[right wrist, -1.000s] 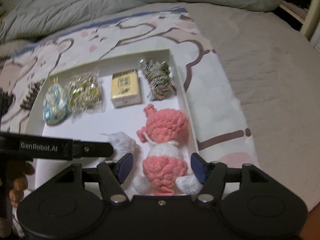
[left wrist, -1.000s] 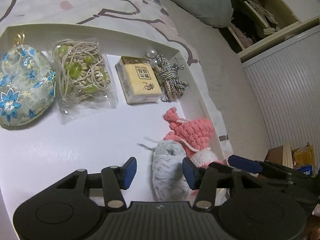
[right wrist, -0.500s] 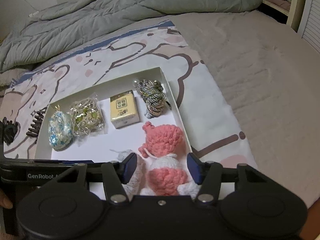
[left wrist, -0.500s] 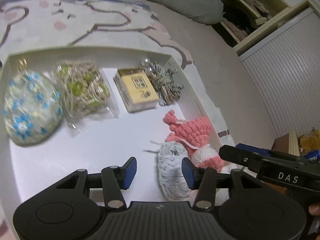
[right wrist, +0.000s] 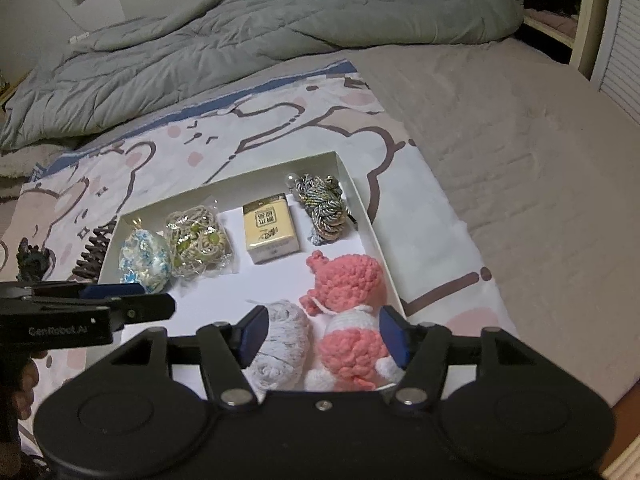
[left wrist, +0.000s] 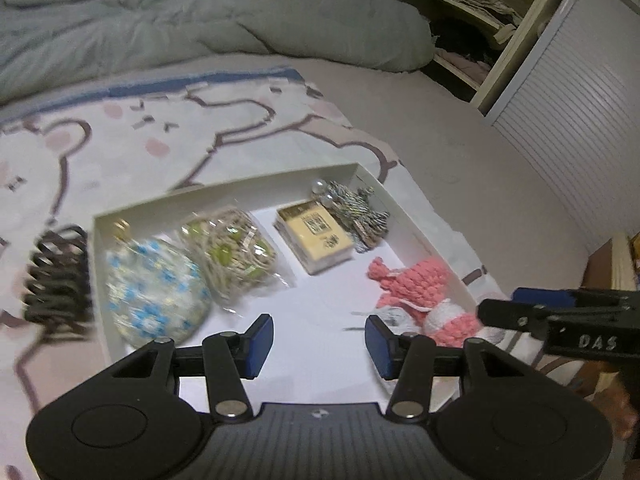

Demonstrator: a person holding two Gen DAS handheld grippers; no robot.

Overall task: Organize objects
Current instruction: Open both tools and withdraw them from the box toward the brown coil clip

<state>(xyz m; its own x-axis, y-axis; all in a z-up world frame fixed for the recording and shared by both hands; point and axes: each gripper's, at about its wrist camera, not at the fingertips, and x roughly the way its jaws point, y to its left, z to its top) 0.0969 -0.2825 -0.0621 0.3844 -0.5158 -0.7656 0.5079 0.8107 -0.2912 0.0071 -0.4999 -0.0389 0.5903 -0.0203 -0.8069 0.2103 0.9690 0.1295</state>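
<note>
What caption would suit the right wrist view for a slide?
White box on a bed holding six small items, including a pink crocheted doll; the right hand-held gripper, opening, hovers above it.

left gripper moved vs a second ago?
Yes. The left gripper has pulled up and back from the white tray; the grey knit piece is no longer between its opening jaws.

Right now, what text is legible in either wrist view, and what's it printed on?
"DAS": on the right gripper body, seen from the left wrist view.
"GenRobot.AI": on the left gripper body, seen from the right wrist view; the last letters are blurred.
Yellow box: dark printed characters on its lid, too small and blurred to read in either view.
No other text is visible.
</note>
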